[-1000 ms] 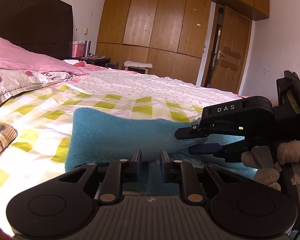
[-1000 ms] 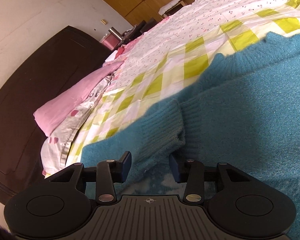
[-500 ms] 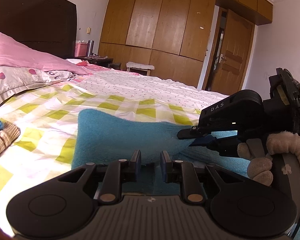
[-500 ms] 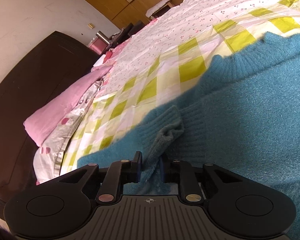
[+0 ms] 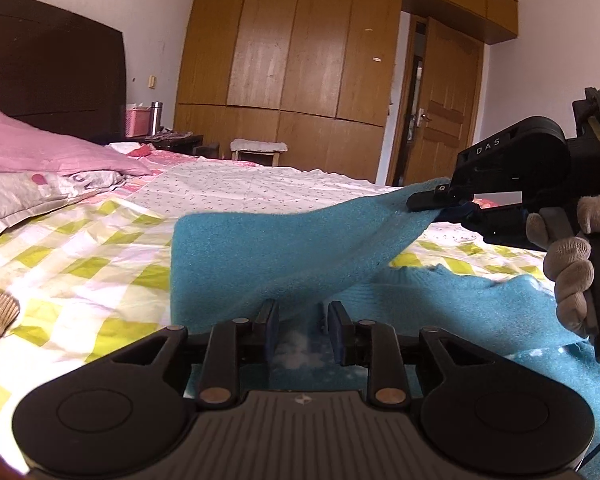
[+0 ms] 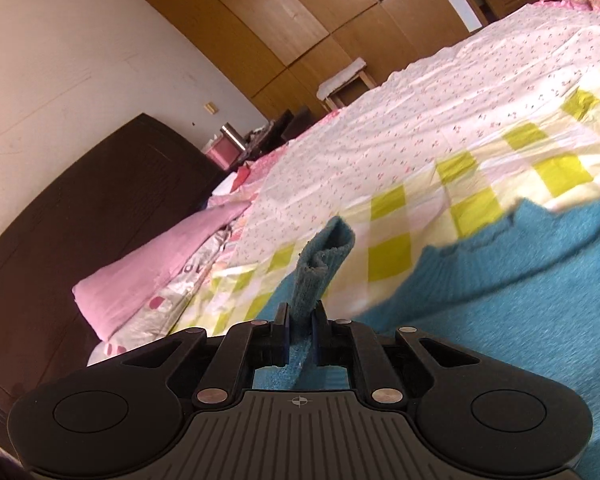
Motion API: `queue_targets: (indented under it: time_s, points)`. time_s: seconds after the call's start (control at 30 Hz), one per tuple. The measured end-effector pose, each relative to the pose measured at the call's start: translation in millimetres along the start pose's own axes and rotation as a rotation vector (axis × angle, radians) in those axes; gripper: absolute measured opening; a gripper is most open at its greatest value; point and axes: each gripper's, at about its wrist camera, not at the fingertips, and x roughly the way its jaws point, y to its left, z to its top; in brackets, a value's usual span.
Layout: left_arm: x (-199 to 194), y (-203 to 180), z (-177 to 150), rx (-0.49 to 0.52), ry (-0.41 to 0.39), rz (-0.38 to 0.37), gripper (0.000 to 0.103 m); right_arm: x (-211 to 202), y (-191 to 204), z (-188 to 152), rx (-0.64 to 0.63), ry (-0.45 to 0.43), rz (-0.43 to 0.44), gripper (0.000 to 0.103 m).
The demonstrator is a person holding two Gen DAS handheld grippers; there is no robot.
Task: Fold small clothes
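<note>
White capital letters "DAS" stand on the black upper arm of the right gripper (image 5: 444, 204), as seen from the left wrist, above and behind its jaws. The grey printed pillow (image 6: 188, 272), left of and beyond the right gripper's jaws, bears dark letters, of which only fragments show; they cannot be read as a word. A small round crosshair emblem sits on the ribbed grey body of each gripper, behind the jaws; it carries no letters. No other text, number or sign can be read.
</note>
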Motion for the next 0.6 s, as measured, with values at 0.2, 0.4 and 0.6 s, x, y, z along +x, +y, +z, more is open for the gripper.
queue_targets:
  time_s: [0.2, 0.4, 0.6]
  points:
    - [21, -44, 13, 0.105, 0.005, -0.07, 0.035, -43, -48, 31, 0.046, -0.101, -0.069, 0.01]
    - [34, -70, 7, 0.145, 0.037, -0.106, 0.041, -73, -114, 41, 0.093, -0.134, -0.2, 0.01]
    - [55, -74, -7, 0.165, 0.138, -0.091, 0.041, -72, -159, 11, 0.104, -0.052, -0.295, 0.01]
